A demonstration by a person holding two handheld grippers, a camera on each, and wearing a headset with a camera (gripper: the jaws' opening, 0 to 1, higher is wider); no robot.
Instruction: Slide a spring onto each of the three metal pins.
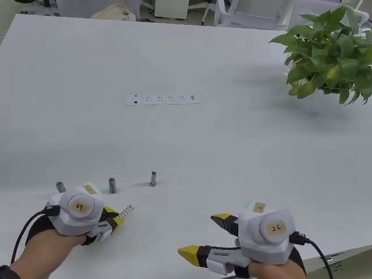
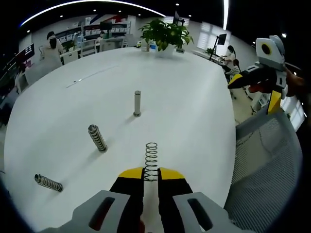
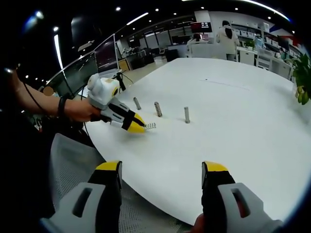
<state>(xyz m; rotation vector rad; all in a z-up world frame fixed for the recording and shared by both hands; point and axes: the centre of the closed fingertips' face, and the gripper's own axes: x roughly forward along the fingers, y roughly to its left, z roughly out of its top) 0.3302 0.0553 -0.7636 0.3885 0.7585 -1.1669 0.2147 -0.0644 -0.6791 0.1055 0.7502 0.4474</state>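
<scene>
Three short metal pins stand in a row on the white table. The left pin and the middle pin each wear a spring. The right pin is bare. My left gripper is shut on one end of a loose spring, which points ahead, short of the bare pin. Near the table's front edge, my right gripper is open and holds nothing. The right gripper view also has the left gripper with its spring.
A white power strip lies flat at mid-table. A potted green plant stands at the far right. A grey mesh chair sits just off the table's near edge. Desks and people are far behind.
</scene>
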